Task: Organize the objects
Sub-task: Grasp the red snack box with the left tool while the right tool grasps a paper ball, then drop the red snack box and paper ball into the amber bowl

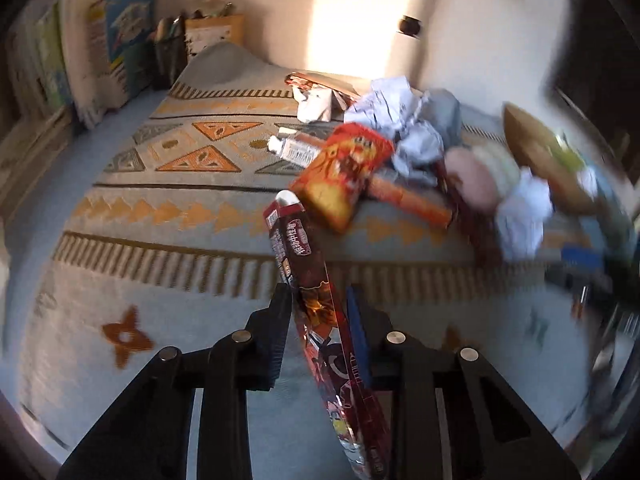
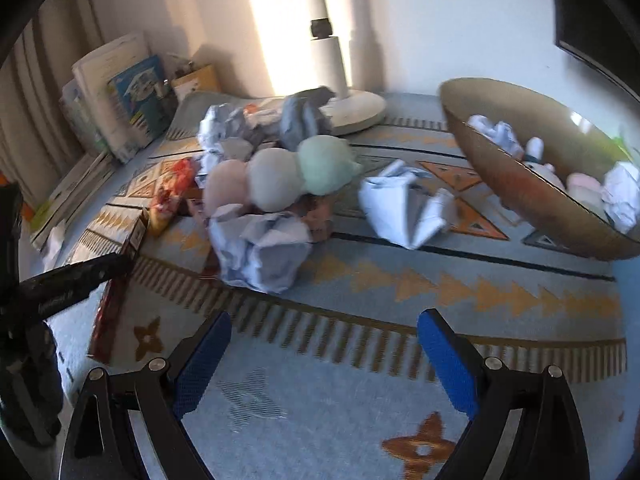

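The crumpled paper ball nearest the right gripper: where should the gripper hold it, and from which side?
Grip the paper ball across its middle, coming from above and the near side with the open right gripper. It lies free at the pile's near edge; three pastel balls crowd behind it.

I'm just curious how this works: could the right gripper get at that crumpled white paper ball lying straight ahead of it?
Probably yes. The right gripper is open and empty, and only bare rug lies between it and the crumpled paper ball.
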